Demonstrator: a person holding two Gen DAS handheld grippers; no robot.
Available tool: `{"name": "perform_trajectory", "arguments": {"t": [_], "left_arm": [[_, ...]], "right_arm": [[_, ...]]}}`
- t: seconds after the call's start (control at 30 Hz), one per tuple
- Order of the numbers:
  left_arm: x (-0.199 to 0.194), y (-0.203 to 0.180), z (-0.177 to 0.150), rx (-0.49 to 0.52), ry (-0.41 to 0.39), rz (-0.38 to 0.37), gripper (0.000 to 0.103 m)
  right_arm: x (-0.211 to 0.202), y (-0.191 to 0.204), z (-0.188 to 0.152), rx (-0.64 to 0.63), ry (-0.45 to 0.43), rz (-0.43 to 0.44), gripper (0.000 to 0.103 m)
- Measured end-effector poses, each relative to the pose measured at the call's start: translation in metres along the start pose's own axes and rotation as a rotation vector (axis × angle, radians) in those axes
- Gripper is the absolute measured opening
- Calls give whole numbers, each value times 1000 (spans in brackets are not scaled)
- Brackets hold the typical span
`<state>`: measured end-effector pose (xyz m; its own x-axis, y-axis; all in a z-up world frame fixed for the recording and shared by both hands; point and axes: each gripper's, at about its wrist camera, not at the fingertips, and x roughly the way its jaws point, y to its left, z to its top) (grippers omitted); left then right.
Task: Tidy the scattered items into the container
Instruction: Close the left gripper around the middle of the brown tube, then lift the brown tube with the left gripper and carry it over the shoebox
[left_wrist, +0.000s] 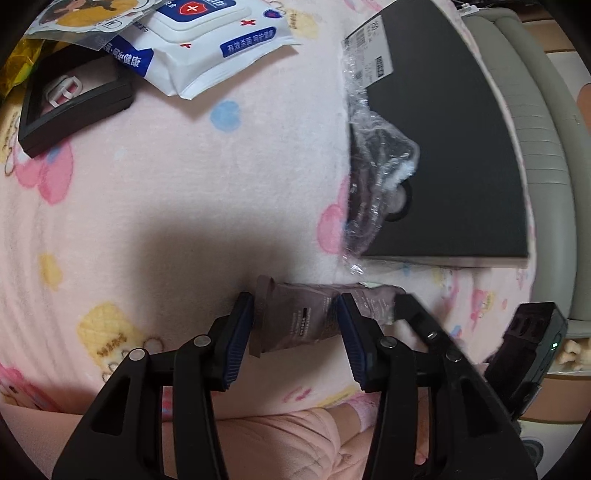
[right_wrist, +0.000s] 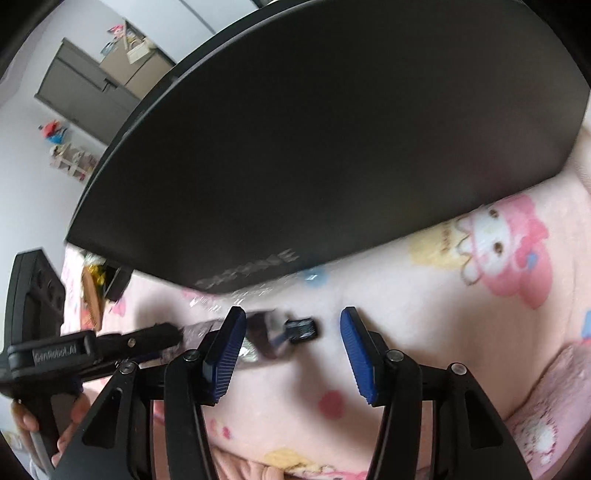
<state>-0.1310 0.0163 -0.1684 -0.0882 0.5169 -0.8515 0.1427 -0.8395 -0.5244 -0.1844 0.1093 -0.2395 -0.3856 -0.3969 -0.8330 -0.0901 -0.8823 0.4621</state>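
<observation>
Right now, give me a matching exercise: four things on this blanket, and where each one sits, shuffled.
1 wipes pack
2 brown sachet
3 small black object
4 clear plastic wrap

A against the big black box
B gripped in the left claw
C between the right claw and its open jaws
D beside the black frame

Pairs: 1-D, 2-B, 3-C, 4-A.

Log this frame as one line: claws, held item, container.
left claw: shut on brown foil sachet | right claw: open, empty, beside sachet end | large black flat box: closed, on pink cartoon blanket
</observation>
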Motion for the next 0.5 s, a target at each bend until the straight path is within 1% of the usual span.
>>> {"name": "perform_trajectory", "arguments": {"t": [0.07,0.1,0.13,0.2,0.27,0.3,0.37,0.5], "left_arm": [[-7,5,-4,-27,-1,-53,47],[-8,8,-5,-41,-4,-63,47],[-6,8,-6,-46,-12,-50,47],[-4,8,-6,-44,-21,-17,47],[-6,5,-15,-40,-18,1,47],[-3,2,-17,-34,-19,10,47],[-1,-2,-19,-22,-21,24,47],[3,-4,-18,-11,0,43,48]], "right_arm": [[-3,5,-5,-15,10,19,47],[-5,8,-7,-27,7,20,47],[-8,10,-7,-40,-7,1,47],[-14,10,-6,-58,-54,-80,48],[-11,5,-2,-34,-74,-141,48],[-8,0,0,-13,-69,-160,48],[0,-10,2,24,-55,-152,48],[9,-15,4,50,-63,-112,48]]}}
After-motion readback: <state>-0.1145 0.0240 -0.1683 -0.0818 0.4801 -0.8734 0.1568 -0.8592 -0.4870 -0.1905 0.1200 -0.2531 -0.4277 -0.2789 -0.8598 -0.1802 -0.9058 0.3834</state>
